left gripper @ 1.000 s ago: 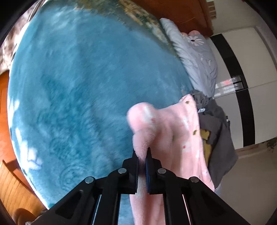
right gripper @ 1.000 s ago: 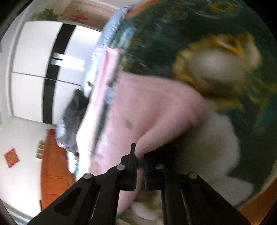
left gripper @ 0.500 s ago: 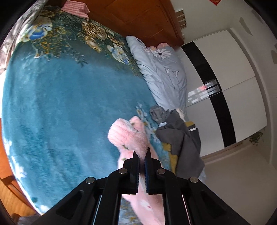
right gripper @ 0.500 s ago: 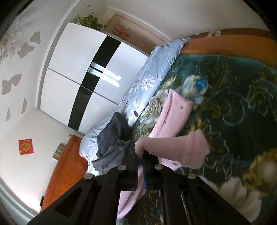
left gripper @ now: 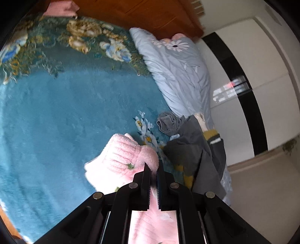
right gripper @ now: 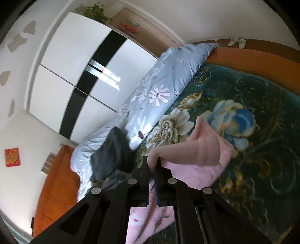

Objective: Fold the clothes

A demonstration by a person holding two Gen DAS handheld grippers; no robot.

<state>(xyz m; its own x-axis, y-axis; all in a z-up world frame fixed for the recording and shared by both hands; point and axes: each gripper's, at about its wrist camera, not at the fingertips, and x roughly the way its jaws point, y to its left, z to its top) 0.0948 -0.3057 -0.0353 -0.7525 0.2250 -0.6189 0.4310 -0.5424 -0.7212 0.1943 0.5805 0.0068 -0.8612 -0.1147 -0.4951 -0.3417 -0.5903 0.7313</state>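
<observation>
A fluffy pink garment (left gripper: 120, 159) lies on the blue floral blanket (left gripper: 65, 112) of the bed. My left gripper (left gripper: 153, 167) is shut on a fold of it near its ribbed end, just above the blanket. My right gripper (right gripper: 152, 161) is shut on another edge of the same pink garment (right gripper: 196, 155), which hangs in a fold over the dark floral part of the blanket (right gripper: 262, 140). More pink cloth shows under both grippers.
A pile of dark grey clothes (left gripper: 193, 154) with yellow parts lies by the bed's edge, also in the right wrist view (right gripper: 110, 150). A light blue flowered quilt (left gripper: 178, 75) lies along the bed. A wooden headboard (left gripper: 140, 15) and a white and black wardrobe (right gripper: 78, 62) stand beyond.
Both grippers have lifted and swung with the pink garment still held. The left view now takes in more of the bed's head and the quilt; the right view tilted up toward the wardrobe.
</observation>
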